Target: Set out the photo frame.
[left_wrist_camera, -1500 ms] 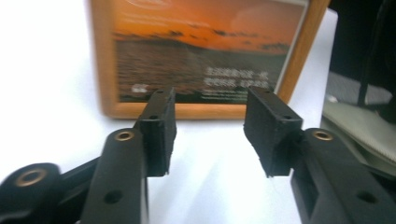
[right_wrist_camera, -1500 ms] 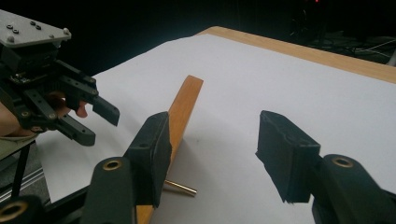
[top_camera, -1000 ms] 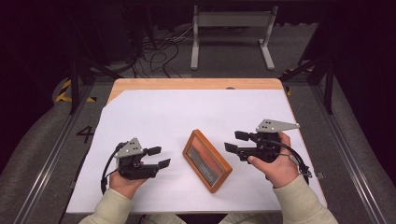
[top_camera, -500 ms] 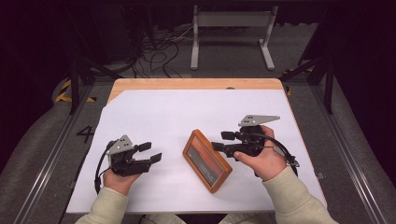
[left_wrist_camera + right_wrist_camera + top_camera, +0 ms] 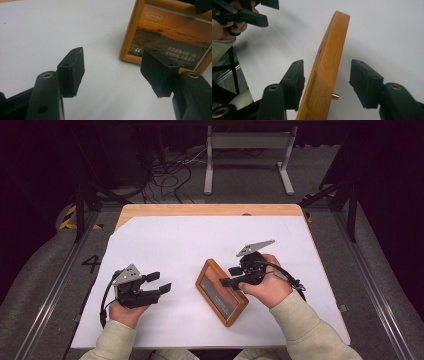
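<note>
A wooden picture frame [image 5: 220, 292] with an orange sunset print lies slantwise on the white sheet [image 5: 200, 240]. My right gripper [image 5: 232, 276] reaches over its right edge. In the right gripper view that edge [image 5: 329, 62] stands between the two pads of the right gripper [image 5: 327, 72]. The jaws have just been closing, and a gap still shows at the pad on the frame's back. My left gripper [image 5: 160, 282] rests left of the frame, open, with nothing between the jaws of the left gripper [image 5: 112, 65]. The frame [image 5: 172, 40] lies ahead of it to the right.
A wooden table edge [image 5: 210, 210] borders the sheet at the back. Cables [image 5: 170, 175] and a metal stand [image 5: 247, 155] lie on the floor beyond. A small brass pin [image 5: 335, 96] sticks out of the frame's back.
My right gripper has moved left from beside the frame onto its right edge, and its jaws have narrowed around it. The left hand has barely shifted.
</note>
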